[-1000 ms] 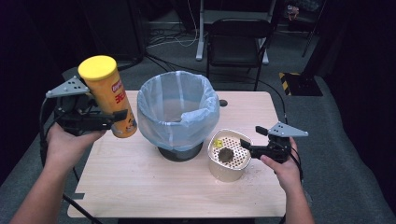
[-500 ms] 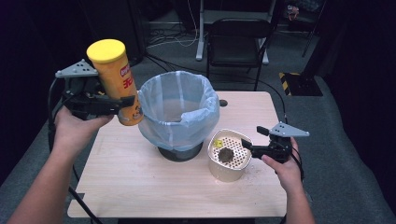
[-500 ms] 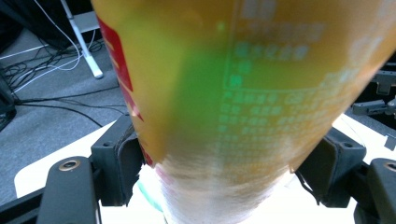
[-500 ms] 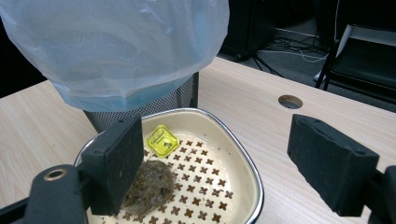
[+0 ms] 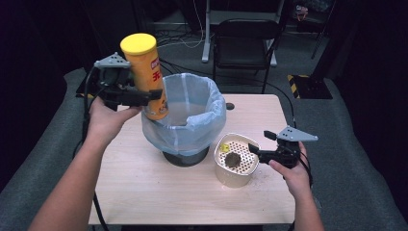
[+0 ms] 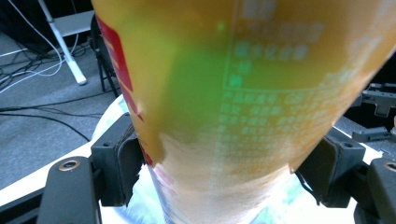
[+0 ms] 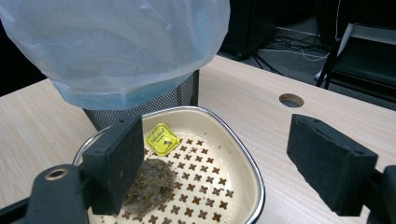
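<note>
My left gripper pinches the chip canister mid-body above the lined waste bin; it's probably light, stiff, slippery cardboard, while my right gripper stays spread.

Both forearms were bare, with no sleeve reaching them. The left gripper was a black block-like body, topped behind the jaws by a grey three-cornered plate with small dark spots at its corners. A black cable looped down from the end opposite the jaws. Close up, its jaws were chunky black pads, and a brass-coloured screw eyelet sat in the black arm just below and outside one pad. The right gripper matched it: black body, the same grey plate above, a black cable trailing behind. Its jaws were thick matt black blocks, again with a brass eyelet below one.
</note>
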Demonstrator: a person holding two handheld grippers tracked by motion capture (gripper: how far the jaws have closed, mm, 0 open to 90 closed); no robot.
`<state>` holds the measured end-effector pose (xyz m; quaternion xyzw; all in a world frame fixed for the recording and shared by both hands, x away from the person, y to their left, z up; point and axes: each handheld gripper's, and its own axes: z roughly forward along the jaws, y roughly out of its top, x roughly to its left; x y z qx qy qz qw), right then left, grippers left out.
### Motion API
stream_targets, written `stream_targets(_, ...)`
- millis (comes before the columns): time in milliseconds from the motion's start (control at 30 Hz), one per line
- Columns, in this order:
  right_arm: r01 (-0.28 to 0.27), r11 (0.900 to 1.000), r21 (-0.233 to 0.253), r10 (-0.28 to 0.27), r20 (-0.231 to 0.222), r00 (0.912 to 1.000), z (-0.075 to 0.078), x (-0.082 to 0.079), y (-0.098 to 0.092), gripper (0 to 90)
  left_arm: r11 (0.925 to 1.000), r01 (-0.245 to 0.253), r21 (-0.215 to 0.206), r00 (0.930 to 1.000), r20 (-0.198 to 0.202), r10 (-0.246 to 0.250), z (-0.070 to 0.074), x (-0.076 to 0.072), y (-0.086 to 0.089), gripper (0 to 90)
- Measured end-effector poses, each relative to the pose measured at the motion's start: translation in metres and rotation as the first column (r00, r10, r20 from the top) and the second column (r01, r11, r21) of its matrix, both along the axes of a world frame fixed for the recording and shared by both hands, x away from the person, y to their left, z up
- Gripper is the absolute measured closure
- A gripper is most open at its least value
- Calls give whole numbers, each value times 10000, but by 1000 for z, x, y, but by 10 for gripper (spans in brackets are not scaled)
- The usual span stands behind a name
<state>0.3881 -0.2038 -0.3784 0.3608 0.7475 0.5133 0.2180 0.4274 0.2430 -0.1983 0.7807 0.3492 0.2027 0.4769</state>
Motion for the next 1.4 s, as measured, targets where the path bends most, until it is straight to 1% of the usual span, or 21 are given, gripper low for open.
stream_targets(33, 0, 10000, 0, 0, 0, 10000, 0, 0, 0, 188, 10000, 0, 0, 10000, 0, 0, 0, 0, 0, 241)
stream_targets(133, -11, 10000, 26, 11, 14, 10000, -1, 1, -1, 188, 9998, 135, -153, 9999, 63, -134, -5, 13, -16, 241)
stream_targets(167, -11, 10000, 26, 11, 14, 10000, -1, 1, -1, 188, 9998, 135, -153, 9999, 63, -134, -5, 13, -16, 241)
stream_targets(233, -6, 10000, -4, 6, -38, 10000, -2, 1, 0, 188, 9995, 265, -189, 9996, 65, -264, -10, 23, -29, 241)
stream_targets(267, -34, 10000, -14, 34, -28, 10000, -2, 1, 0, 188, 9995, 265, -189, 9996, 65, -264, -10, 23, -29, 241)
stream_targets(300, -71, 10000, -26, 71, -8, 10000, -3, 2, 0, 188, 9992, 306, -239, 9995, -115, -309, -15, 31, -37, 240)
stream_targets(333, -71, 10000, -26, 71, -8, 10000, -3, 2, 0, 188, 9992, 306, -239, 9995, -115, -309, -15, 31, -37, 240)
stream_targets(400, -44, 10000, -9, 44, -59, 10000, -4, 2, 1, 188, 9991, 311, -276, 9990, -303, -319, -21, 40, -47, 239)
stream_targets(433, -102, 9999, -24, 102, -76, 9999, -5, 3, 1, 188, 9994, 278, -214, 9990, -331, -285, -24, 44, -50, 239)
stream_targets(467, -83, 10000, -20, 83, -123, 9999, -6, 4, 1, 188, 9996, 275, -49, 9983, -505, -277, -28, 51, -55, 239)
stream_targets(600, -66, 10000, -61, 65, -150, 9999, -7, 3, -1, 188, 9998, 184, 57, 9976, -675, -180, -36, 59, -60, 238)
stream_targets(667, -62, 10000, -39, 61, -119, 9999, -7, 3, -2, 188, 9996, 270, 28, 9965, -794, -266, -42, 63, -63, 238)
stream_targets(733, -33, 10000, 65, 33, -125, 9999, -6, 2, -3, 188, 9988, 428, 223, 9936, -1058, -402, -46, 68, -65, 236)
stream_targets(767, -33, 10000, 65, 33, -125, 9999, -6, 2, -3, 188, 9988, 428, 223, 9936, -1058, -402, -46, 68, -65, 236)
stream_targets(833, -125, 9999, 15, 125, -74, 9999, -6, 2, -3, 188, 9982, 205, 555, 9927, -1194, -138, -49, 70, -66, 232)
stream_targets(867, -99, 9999, 41, 100, -93, 9999, -6, 2, -2, 188, 9982, 92, 585, 9941, -1088, -28, -50, 69, -66, 213)
stream_targets(933, -75, 10000, 9, 75, -74, 9999, -5, 1, -1, 188, 9989, -182, 437, 9948, -991, 224, -51, 68, -65, 118)
stream_targets(1033, -129, 9999, 32, 129, -56, 9999, -5, 0, 1, 188, 9988, -431, 235, 9955, -830, 449, -50, 65, -58, 90)
stream_targets(1267, -215, 9998, -4, 215, -85, 9997, -5, 0, 4, 188, 9991, -397, 121, 9943, -981, 407, -47, 57, -39, 102)
stream_targets(1367, -220, 9998, -12, 220, -69, 9997, -6, 1, 3, 188, 9995, -302, -75, 9949, -964, 294, -45, 52, -31, 117)
stream_targets(1400, -196, 9998, -14, 196, -61, 9998, -6, 1, 3, 188, 9996, -294, -15, 9947, -990, 291, -44, 49, -29, 121)
